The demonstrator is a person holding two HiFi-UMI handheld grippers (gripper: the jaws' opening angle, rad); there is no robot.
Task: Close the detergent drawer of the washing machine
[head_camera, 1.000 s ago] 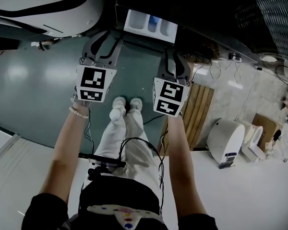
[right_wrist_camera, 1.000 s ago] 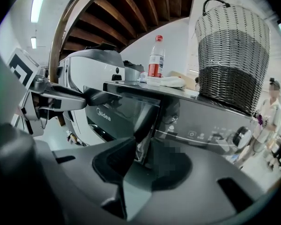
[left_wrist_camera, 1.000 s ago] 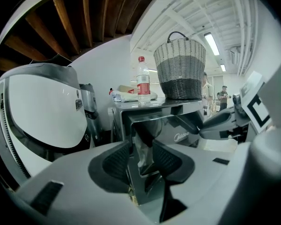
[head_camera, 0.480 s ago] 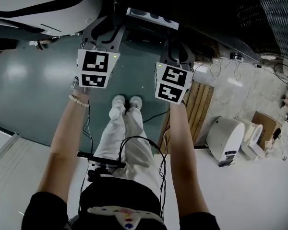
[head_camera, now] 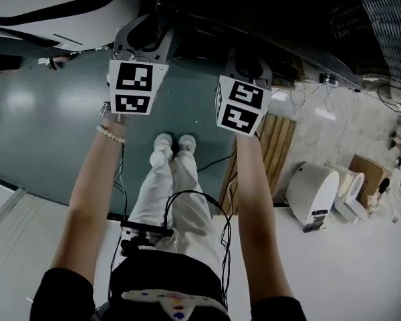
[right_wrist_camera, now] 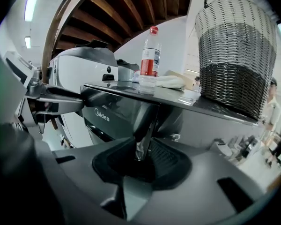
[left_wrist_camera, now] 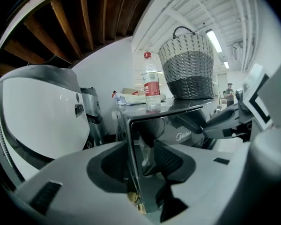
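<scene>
Left tongs [left_wrist_camera: 143, 162] just widened, right tongs [right_wrist_camera: 141, 161] apart, washing machine [right_wrist_camera: 103, 115] edge between each pair; a lopsided shove could jam the drawer.

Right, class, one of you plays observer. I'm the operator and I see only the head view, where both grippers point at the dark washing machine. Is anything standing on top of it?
Observer: Yes. The right gripper view shows a clear bottle with a red cap, upright on the top of the washing machine.
Operator: And the right gripper, how do its fingers stand?
Observer: Apart. A shiny edge of the machine's front runs between them, and neither pad looks to press on it.
</scene>
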